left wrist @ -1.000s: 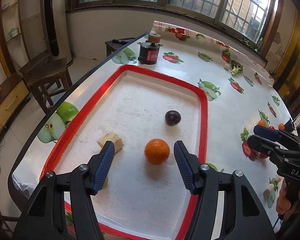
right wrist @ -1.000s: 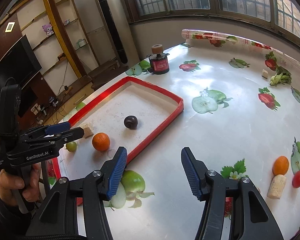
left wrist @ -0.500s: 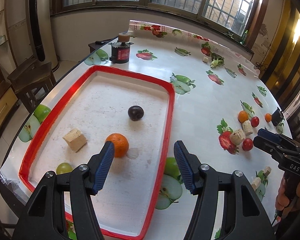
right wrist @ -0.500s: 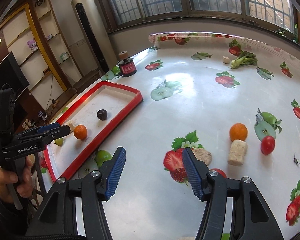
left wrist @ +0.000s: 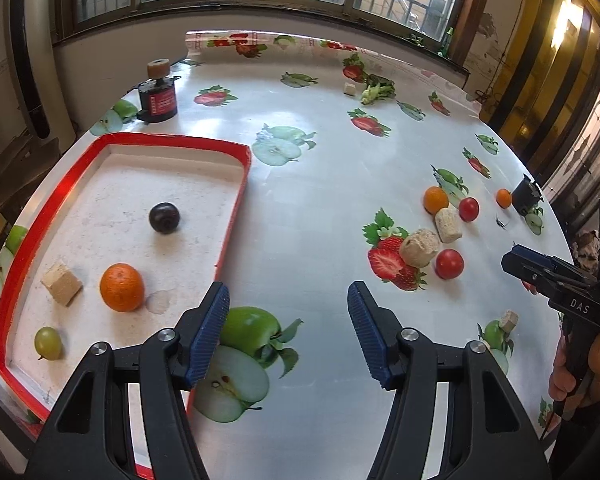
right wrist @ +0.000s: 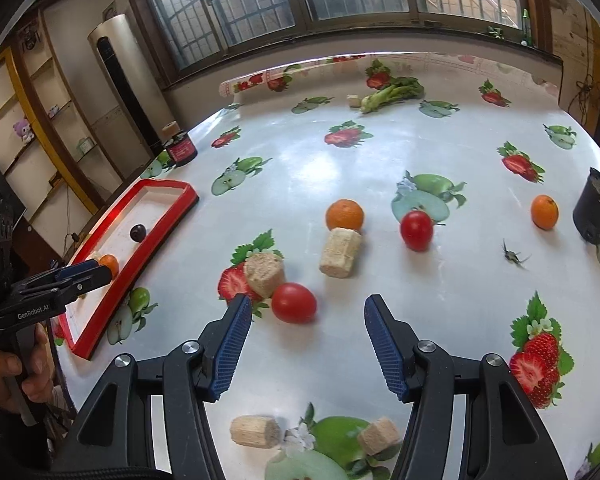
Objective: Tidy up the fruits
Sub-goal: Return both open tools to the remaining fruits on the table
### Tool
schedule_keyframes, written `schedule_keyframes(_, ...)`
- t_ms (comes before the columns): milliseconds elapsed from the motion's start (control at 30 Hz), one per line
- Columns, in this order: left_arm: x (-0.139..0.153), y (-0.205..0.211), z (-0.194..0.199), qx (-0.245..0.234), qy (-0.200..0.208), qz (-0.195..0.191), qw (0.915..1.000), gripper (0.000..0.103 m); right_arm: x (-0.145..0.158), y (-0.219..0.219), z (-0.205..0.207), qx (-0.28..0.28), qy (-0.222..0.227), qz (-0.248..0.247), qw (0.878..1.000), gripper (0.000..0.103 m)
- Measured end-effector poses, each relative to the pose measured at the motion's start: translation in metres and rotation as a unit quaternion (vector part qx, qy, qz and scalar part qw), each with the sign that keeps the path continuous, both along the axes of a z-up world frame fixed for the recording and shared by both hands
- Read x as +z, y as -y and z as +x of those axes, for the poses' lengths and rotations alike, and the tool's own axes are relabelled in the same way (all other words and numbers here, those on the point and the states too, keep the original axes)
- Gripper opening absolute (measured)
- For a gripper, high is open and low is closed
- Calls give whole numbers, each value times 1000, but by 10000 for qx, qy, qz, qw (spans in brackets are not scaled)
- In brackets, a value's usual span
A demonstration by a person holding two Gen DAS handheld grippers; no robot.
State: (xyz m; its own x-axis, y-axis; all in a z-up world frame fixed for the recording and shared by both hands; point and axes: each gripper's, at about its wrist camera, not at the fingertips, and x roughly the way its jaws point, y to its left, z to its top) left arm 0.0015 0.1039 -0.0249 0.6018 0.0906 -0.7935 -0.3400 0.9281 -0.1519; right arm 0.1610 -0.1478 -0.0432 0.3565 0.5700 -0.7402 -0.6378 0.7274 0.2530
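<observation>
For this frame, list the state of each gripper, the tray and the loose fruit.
left gripper: open, empty, over bare table.
right gripper: open, empty, near tomato just ahead of it.
red tray: holds plum, orange, green grape, tan block.
near tomato: on table, outside tray.
far tomato: on table.

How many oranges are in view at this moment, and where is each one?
3. One orange lies in the red tray; a second sits on the table beside a cork piece; a third lies near the black cup. None seems hidden.
</observation>
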Motion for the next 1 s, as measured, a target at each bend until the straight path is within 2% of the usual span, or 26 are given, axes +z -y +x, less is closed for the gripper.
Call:
schedule_keyframes(333, -12, 34, 31, -450, -130, -112, 9988, 60, -14, 38, 26, -446, -128, -39, 9989, 61)
schedule_keyframes(633, -25, 69, 73, -983, -279, -72, 9947, 60, -19, 21, 51, -282, 22, -237, 9993, 60)
schedule_keyframes(767, -33, 76, 87, -1068, -377, -90, 9935, 60, -22, 17, 69, -319, 22, -323, 9990, 56)
schedule_keyframes(867, -39, 76, 95, -1102, -447, -154, 9928, 60, -18, 33, 81, -624, 137, -307, 9975, 55)
schedule_keyframes(1000, -45, 78, 104, -1165, -499, -196, 9917, 60, -23, 63, 108, -1180, 68, -311, 9925, 56)
